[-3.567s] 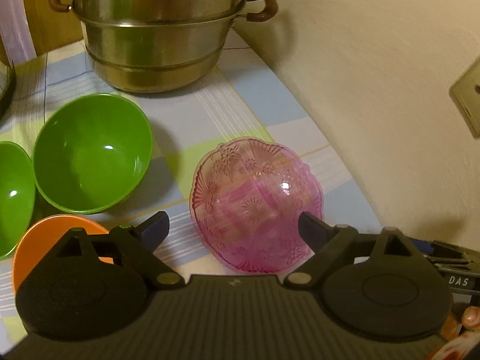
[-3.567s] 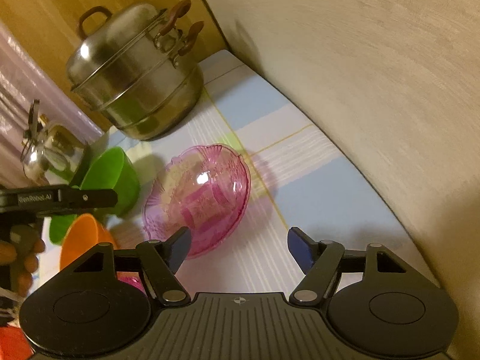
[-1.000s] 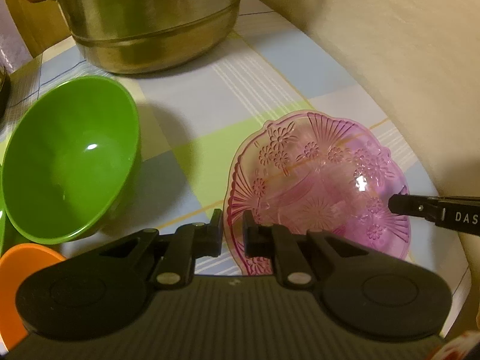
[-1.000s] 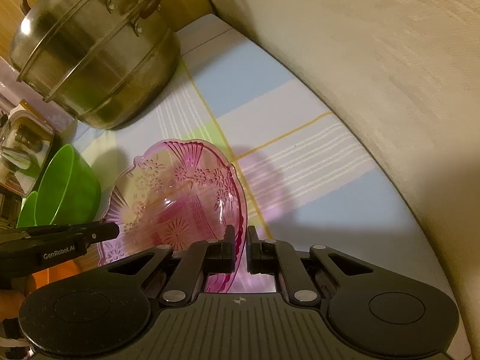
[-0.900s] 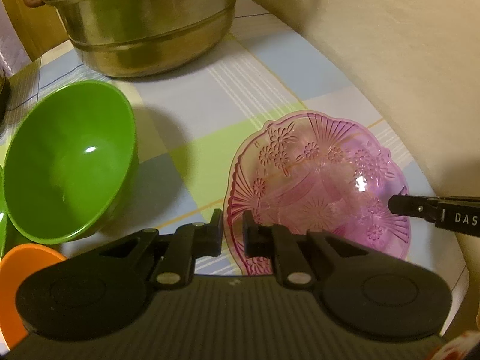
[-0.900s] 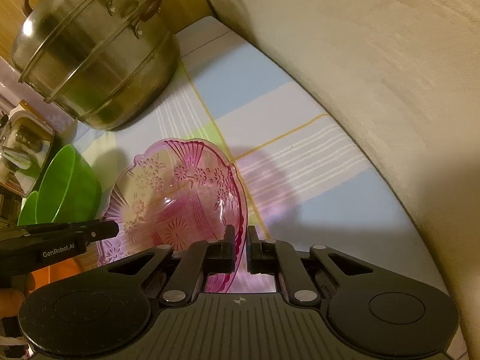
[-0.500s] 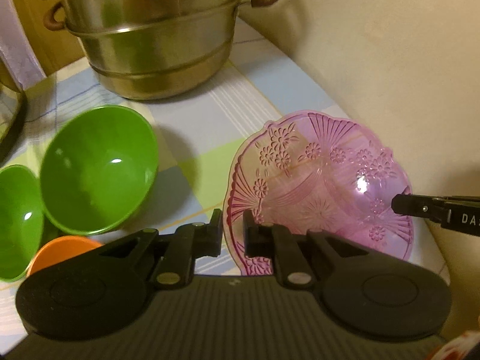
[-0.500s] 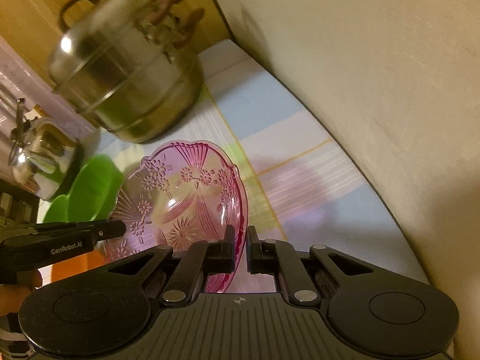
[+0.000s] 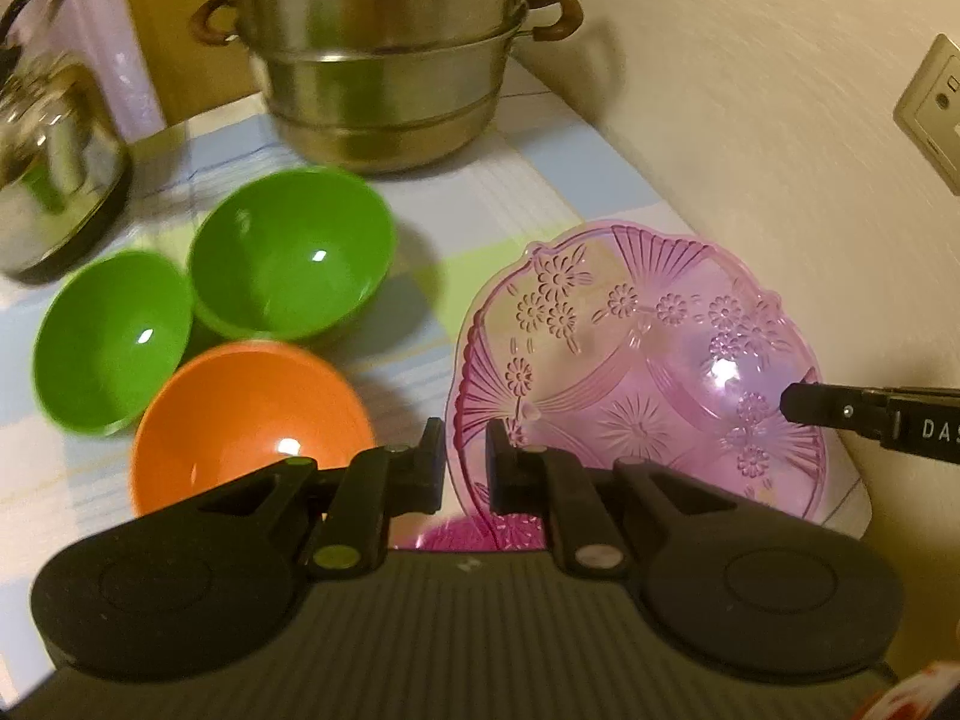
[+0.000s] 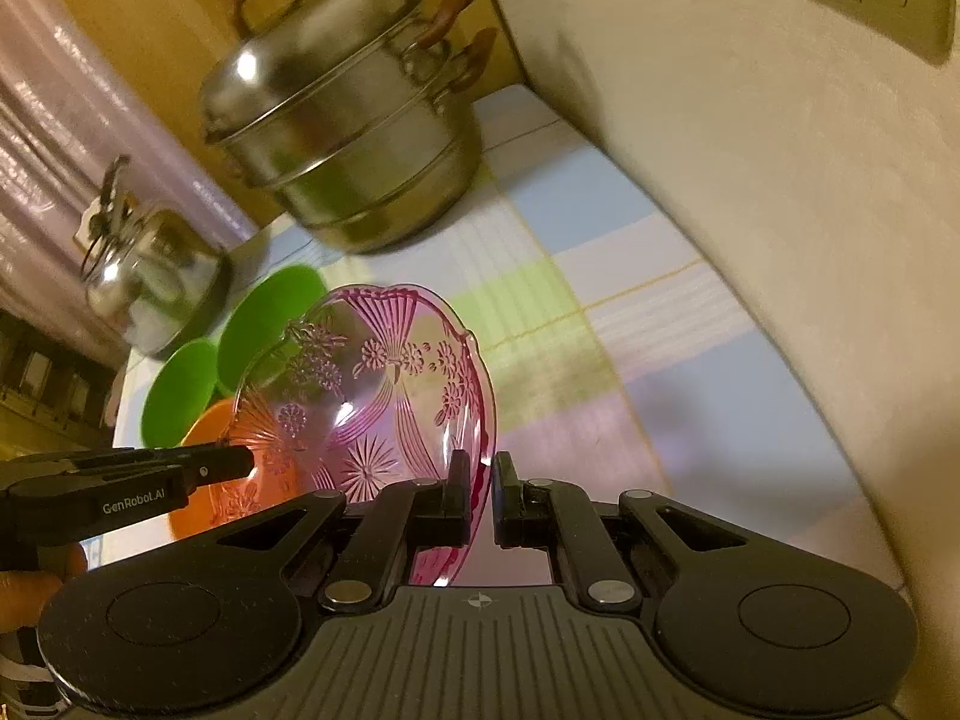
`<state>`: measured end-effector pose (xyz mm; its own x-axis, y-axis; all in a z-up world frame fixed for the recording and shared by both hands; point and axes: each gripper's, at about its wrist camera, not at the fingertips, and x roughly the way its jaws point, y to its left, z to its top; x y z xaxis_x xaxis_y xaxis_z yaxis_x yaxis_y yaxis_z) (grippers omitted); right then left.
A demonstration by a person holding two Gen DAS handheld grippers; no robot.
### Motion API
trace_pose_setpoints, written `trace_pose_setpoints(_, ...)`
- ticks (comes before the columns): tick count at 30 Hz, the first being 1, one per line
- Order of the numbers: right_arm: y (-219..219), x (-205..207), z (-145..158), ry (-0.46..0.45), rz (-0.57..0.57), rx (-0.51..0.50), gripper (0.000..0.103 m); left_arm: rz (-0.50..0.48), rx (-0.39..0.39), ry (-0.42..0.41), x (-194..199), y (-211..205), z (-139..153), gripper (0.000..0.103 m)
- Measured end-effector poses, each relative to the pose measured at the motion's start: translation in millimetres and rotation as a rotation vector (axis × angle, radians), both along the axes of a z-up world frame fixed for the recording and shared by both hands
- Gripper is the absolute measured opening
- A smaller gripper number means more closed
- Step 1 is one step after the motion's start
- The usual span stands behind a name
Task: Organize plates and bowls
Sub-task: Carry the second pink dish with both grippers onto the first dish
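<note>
The pink dish (image 9: 648,360) is gripped at opposite rims by both tongs and hangs tilted above the checked table (image 9: 528,204), clear of the cloth. The left tongs (image 9: 467,468) are clamped on its near left edge, the rim running between the two black fingers (image 9: 432,462). The right tongs (image 10: 478,498) are clamped on the opposite rim; in the left wrist view only their dark tip shows at the dish's right side (image 9: 804,402). In the right wrist view the left tongs' arm (image 10: 132,480) reaches in from the left to the dish's far rim, with part of a hand (image 10: 30,588) below it. The dish is clear pink with pressed flowers and fan ribs. To its left on the table stand three bowls close together: a large green bowl (image 9: 294,258), a smaller green bowl (image 9: 108,342) touching it, and an orange bowl (image 9: 252,420) nearest the camera. Under the dish, just past the left tongs, a patch of another pink item (image 9: 456,534) shows; what it is cannot be told. Behind the bowls a stacked steel steamer pot (image 9: 384,60) stands by the wall (image 9: 750,120), and a shiny kettle (image 9: 54,168) sits at far left. A wall socket (image 9: 930,102) is at the right.
</note>
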<state>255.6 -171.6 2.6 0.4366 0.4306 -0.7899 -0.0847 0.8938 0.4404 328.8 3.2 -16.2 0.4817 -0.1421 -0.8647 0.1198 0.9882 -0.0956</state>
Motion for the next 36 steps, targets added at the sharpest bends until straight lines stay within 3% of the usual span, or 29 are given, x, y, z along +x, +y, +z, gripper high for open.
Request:
trace_pose_setpoints(17, 40, -68, -13, 0.045, 0.091, -0.006, 0.007, 0.065, 0.03, 0.024, -98, 31, -8, 0.011)
trace_pose_setpoints(36, 60, -83, -45, 0.088, 0.148, -0.023, 0.007, 0.123, 0.01, 0.073, -132, 49, -40, 0.012)
